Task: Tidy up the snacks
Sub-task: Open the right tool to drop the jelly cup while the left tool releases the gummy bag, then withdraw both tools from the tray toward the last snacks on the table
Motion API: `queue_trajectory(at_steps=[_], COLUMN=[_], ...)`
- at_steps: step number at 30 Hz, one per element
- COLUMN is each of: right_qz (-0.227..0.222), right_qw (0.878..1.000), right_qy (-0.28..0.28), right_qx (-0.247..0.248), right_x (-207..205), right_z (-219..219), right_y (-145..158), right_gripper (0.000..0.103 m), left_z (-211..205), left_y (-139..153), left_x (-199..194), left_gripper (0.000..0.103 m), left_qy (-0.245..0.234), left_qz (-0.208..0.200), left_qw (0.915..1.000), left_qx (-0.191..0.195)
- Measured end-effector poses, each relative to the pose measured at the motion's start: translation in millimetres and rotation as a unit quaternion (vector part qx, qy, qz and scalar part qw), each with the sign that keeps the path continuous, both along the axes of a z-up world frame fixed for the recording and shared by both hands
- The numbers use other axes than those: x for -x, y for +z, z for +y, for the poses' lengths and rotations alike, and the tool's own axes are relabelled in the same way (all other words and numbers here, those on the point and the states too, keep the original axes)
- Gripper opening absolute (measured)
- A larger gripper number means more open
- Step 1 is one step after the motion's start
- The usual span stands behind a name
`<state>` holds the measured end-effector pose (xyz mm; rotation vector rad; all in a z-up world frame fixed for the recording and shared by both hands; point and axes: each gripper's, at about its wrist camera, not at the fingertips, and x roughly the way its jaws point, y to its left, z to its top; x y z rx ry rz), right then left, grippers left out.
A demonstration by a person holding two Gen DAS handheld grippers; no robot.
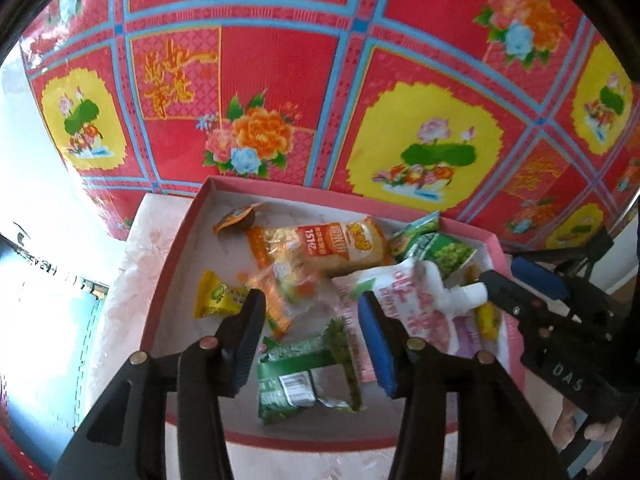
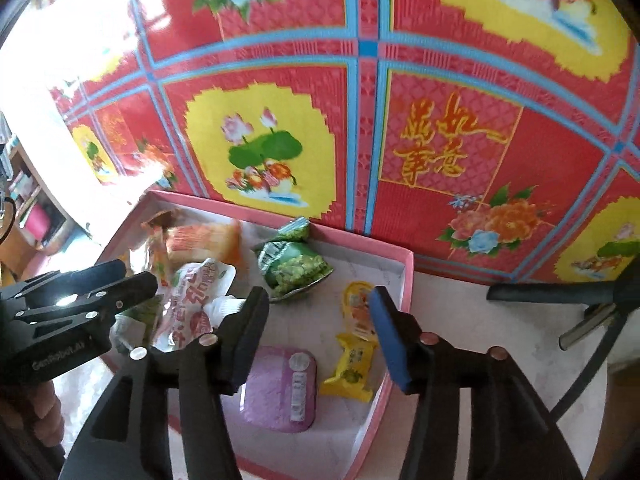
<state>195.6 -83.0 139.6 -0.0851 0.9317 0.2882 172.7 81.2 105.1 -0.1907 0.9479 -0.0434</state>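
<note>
Both sets of jaws stand partly open and empty above the pink box (image 1: 176, 256): the left gripper (image 1: 312, 336) over a green packet (image 1: 296, 384) at six o'clock, the right gripper (image 2: 320, 336) over a purple pack (image 2: 280, 388), so snacks sit loose, gathered inside.

Home room, floral red cloth (image 1: 280, 60), cluttered shelves (image 2: 24, 196) beside table

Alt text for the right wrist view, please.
The right gripper hangs open over a pink-rimmed box of snacks, above a purple packet and a yellow candy. The left gripper reaches in beside a white pouch.
</note>
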Motion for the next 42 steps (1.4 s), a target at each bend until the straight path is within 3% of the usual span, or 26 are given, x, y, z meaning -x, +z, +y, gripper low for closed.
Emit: queue_trajectory(at_steps=[9,26,42], right_qz=[-0.016,-0.011,0.011], right_qw=[1.000,0.999,0.999], right_qy=[0.010,0.001,-0.023], right_qx=[-0.016,-0.035,-0.046], right_x=[34.1,88.6,131.1], right_z=[-0.9,-14.4,-23.0], right_y=[18.3,28.0,14.4], right_gripper=[0.065,0.066,0.066], left_z=[2.8,8.7,14.2], left_y=[16.1,45.2,35.2], left_x=[15.5,60.8,90.1], left_gripper=[0.052,0.052,0.052], left_qy=[-0.012,-0.026,-0.035], left_qz=[-0.007,-0.013,0.011], left_qw=[0.9999,0.9996,0.9993], left_qx=[-0.002,0.004,0.007])
